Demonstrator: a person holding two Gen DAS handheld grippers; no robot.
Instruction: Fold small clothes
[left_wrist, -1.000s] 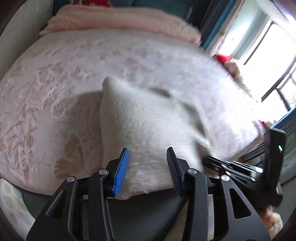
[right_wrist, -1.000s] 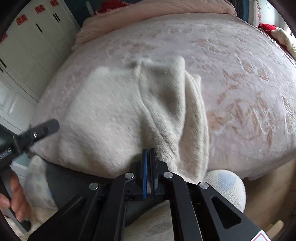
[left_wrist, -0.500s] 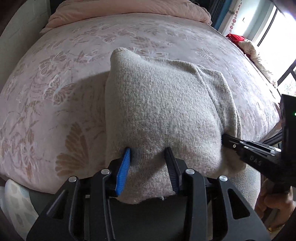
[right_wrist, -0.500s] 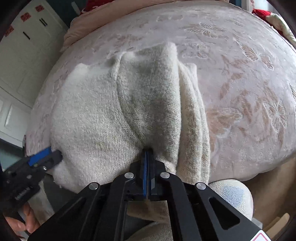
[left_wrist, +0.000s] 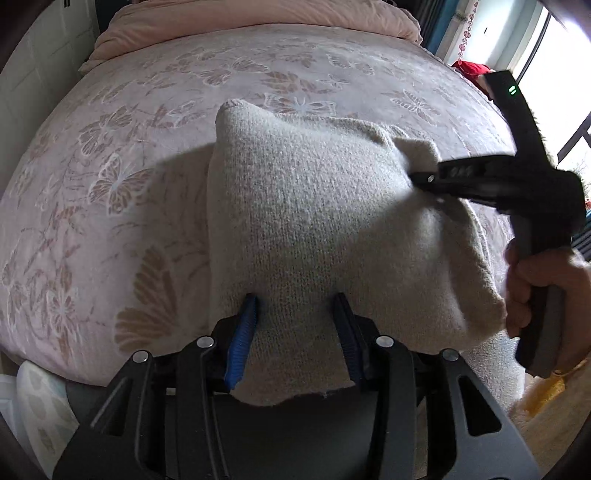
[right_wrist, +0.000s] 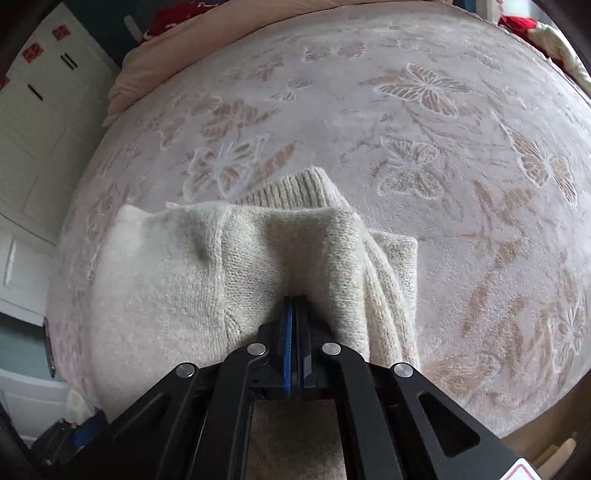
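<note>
Cream knit sweater (left_wrist: 314, 229) on plush butterfly-print blanket (left_wrist: 110, 177), right gripper (right_wrist: 294, 314) jaws pinching it, left gripper (left_wrist: 295, 317) jaws spread.

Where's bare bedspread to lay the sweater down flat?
Free: bedspread beyond and right of the sweater, and left of it, up to the pink duvet. Crowded: near edge, where the left gripper straddles the hem and the right gripper pinches a fold.

Home bedroom, butterfly-patterned bedspread (left_wrist: 155, 155), pink duvet (left_wrist: 258, 18), white wardrobe (right_wrist: 33, 129)
</note>
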